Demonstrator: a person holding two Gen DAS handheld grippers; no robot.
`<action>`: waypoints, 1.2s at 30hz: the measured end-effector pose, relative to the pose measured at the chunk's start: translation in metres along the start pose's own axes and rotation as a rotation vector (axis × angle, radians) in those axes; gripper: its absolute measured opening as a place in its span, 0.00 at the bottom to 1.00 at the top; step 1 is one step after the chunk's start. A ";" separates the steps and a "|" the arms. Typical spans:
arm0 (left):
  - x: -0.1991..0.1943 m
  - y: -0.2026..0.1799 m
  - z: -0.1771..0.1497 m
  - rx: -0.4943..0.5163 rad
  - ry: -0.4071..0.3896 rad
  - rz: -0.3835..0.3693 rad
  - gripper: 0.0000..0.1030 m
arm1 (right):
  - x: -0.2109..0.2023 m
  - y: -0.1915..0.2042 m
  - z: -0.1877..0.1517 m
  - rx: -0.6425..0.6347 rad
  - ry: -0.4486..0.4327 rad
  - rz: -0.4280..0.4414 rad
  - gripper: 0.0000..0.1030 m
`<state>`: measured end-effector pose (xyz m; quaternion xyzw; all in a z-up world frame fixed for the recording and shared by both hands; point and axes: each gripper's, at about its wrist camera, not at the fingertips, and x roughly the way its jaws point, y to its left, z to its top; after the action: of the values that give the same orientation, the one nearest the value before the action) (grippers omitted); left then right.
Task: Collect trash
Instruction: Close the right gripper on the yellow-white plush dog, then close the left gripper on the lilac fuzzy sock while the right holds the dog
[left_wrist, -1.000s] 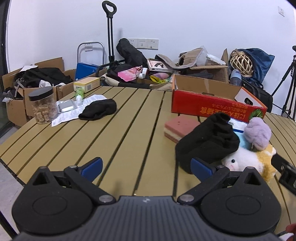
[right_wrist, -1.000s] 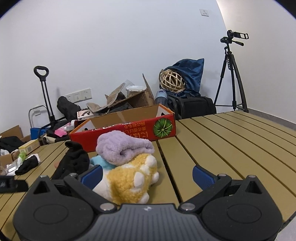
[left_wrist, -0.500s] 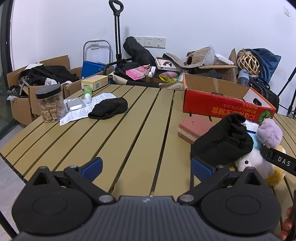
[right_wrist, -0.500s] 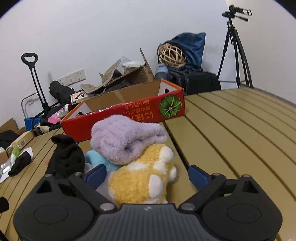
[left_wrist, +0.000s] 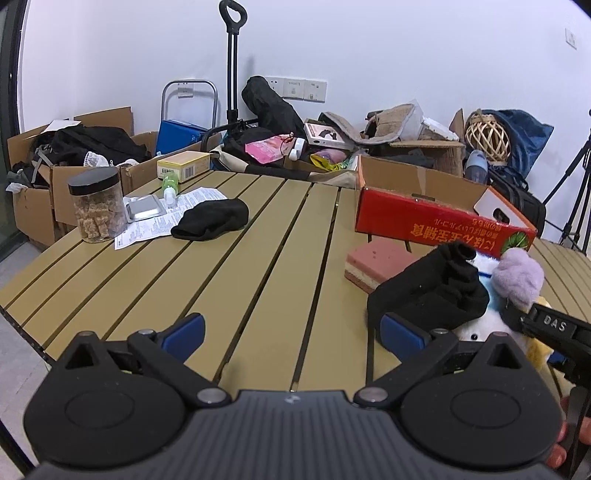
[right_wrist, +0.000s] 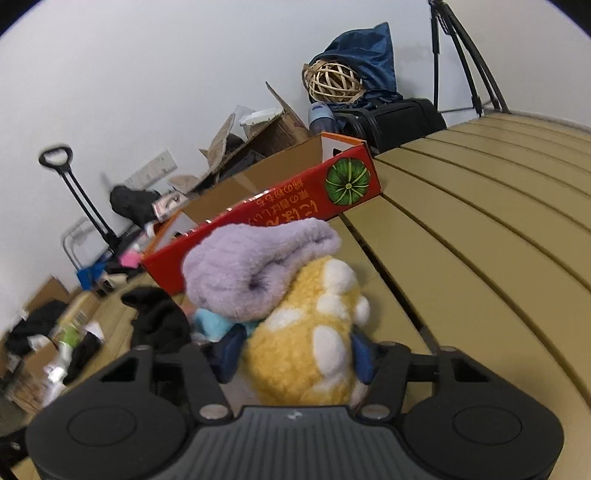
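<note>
Both grippers mattered: my right gripper (right_wrist: 295, 360) had just been closing onto the fluffy yellow-and-white plush toy (right_wrist: 310, 332) before the red cardboard box (right_wrist: 280, 210), ready for lifting; my left gripper (left_wrist: 291, 332) gaped empty.

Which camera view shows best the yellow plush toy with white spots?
The right wrist view. There the yellow plush toy fills the centre, between the pads of the right gripper, which have just been closing on it. The left wrist view shows only a yellow edge behind the black cloth.
</note>
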<state>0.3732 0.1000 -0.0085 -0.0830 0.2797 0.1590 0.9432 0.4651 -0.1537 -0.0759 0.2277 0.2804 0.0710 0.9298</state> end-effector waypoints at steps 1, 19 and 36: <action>-0.001 0.002 0.000 -0.004 -0.001 -0.001 1.00 | -0.003 0.000 -0.001 0.001 -0.005 0.001 0.52; -0.004 0.009 -0.001 0.008 0.015 -0.004 1.00 | -0.067 -0.030 -0.023 0.062 -0.119 -0.011 0.48; 0.013 -0.051 -0.023 0.111 0.051 -0.066 1.00 | -0.100 -0.093 -0.006 0.152 -0.215 -0.019 0.48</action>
<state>0.3895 0.0497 -0.0312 -0.0437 0.3093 0.1100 0.9436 0.3788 -0.2593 -0.0744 0.3011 0.1857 0.0159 0.9352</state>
